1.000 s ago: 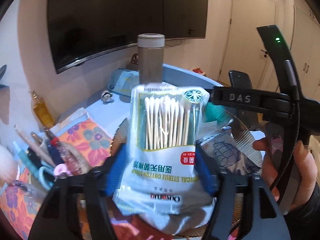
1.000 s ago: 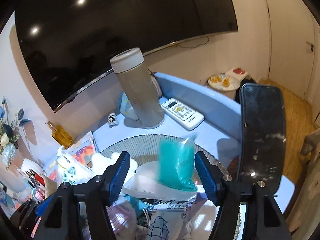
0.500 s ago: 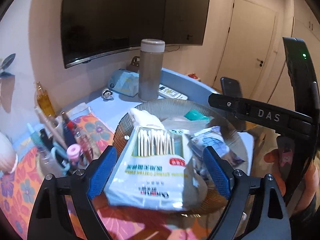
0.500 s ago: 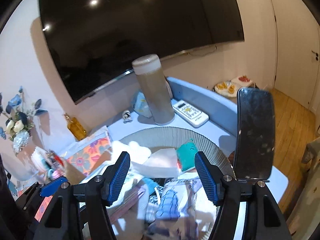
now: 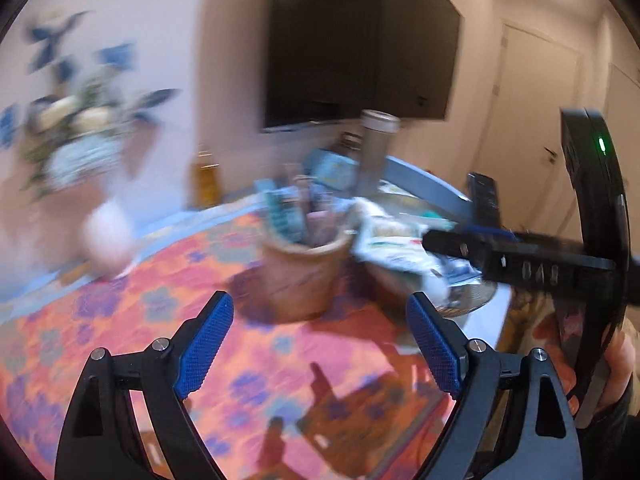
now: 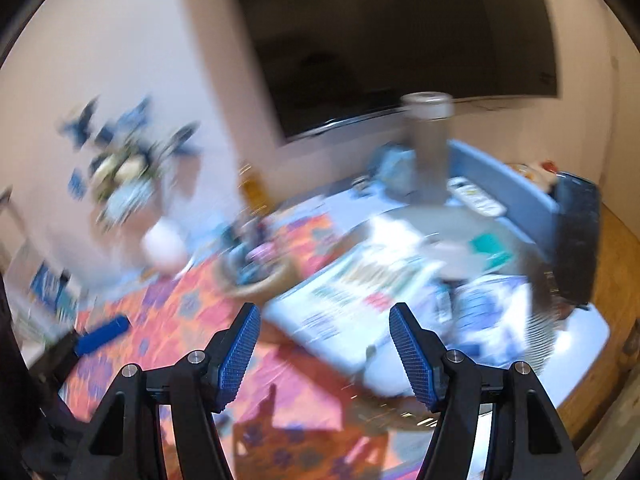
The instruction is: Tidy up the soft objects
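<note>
Dark wall-mounted screen (image 5: 360,48) on pale wall, wooden floor (image 6: 612,240).

An orange cloth with blue and purple flowers (image 5: 256,344) lies under the left gripper's (image 5: 320,344) blue ribbed pads (image 5: 204,350). Ahead of them stands a tan woven basket (image 5: 304,276). Ahead of the right gripper (image 6: 324,350), also blue-padded, lie a white packet with green and red print (image 6: 352,292) and a teal pouch (image 6: 490,250), right of it.
</note>
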Tool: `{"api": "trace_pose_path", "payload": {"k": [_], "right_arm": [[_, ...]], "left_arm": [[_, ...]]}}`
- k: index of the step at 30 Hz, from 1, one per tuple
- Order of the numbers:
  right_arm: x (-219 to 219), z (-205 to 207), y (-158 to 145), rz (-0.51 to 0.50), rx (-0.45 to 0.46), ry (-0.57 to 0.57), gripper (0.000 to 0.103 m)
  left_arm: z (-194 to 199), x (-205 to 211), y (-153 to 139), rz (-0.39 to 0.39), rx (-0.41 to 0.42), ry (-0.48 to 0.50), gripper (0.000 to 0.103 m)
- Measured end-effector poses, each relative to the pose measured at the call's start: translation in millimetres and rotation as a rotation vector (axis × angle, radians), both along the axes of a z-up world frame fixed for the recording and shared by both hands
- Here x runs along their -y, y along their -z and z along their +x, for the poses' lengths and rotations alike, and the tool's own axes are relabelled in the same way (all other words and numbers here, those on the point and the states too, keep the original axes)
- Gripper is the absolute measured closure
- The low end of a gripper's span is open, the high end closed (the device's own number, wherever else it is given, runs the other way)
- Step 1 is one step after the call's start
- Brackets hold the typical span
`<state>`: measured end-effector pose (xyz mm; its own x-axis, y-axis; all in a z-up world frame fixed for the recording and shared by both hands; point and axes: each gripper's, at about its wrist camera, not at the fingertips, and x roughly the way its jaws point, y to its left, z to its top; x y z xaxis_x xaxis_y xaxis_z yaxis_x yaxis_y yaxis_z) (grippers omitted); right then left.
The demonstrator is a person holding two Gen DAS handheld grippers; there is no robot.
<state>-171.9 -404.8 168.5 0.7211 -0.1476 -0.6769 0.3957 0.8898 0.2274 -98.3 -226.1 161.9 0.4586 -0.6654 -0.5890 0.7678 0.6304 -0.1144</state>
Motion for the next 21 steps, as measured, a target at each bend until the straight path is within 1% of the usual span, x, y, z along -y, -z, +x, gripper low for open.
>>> {"api": "trace_pose_path", "payload": {"k": [2,6,8,9,10,11,14,15,17,19,21], "right_arm": [[-29.5,7.4,-2.0,-0.029,-0.006,-0.063,0.038],[-101.2,27.6,-5.4,-0.093,-0.001,-0.22,0.038],[-136.8,38.3,-2.0,-0.133,0.003,-0.289,0.037],[-150.3,42.3,0.6,-0.146,0.006,-0.314,0.035],[-166.7,47.7,4.8,-0.16,0.013,-0.346,0.033],[-179.1,52.4,8.8,-0.168,0.017,-0.37,0.031],[-215.2,71.4,28.6,-0.166,0.039,-0.447,0.03],[-223.0,78.2,35.6,-0.148,0.042,-0.467,0.029],[-232.0,96.1,53.1,-0.078,0.05,-0.503,0.029],[-238.4,108.9,69.8,-0.094,0.042,-0.48,0.029],[-244.8,119.9,85.8,-0.155,0.034,-0.444,0.029]], "left_arm": [[5.9,-38.7,-6.4,-0.008,-0.002,-0.069,0.016],[10.7,-99.0,-16.8,-0.01,0.056,-0.215,0.015],[12.9,-132.9,-18.9,-0.016,0.082,-0.304,0.01],[14.7,-151.6,-17.8,-0.023,0.091,-0.364,0.005],[16.0,-164.6,-15.7,-0.029,0.097,-0.403,0.003],[18.3,-176.9,-12.5,-0.035,0.101,-0.446,0.003],[30.1,-205.1,8.1,-0.041,0.09,-0.536,0.003],[35.9,-211.3,21.4,-0.039,0.072,-0.565,0.003],[48.3,-217.2,46.0,-0.03,0.023,-0.606,0.003],[58.5,-220.6,69.5,-0.032,-0.01,-0.63,0.003],[69.2,-222.8,91.7,-0.021,-0.02,-0.663,0.003]]}}
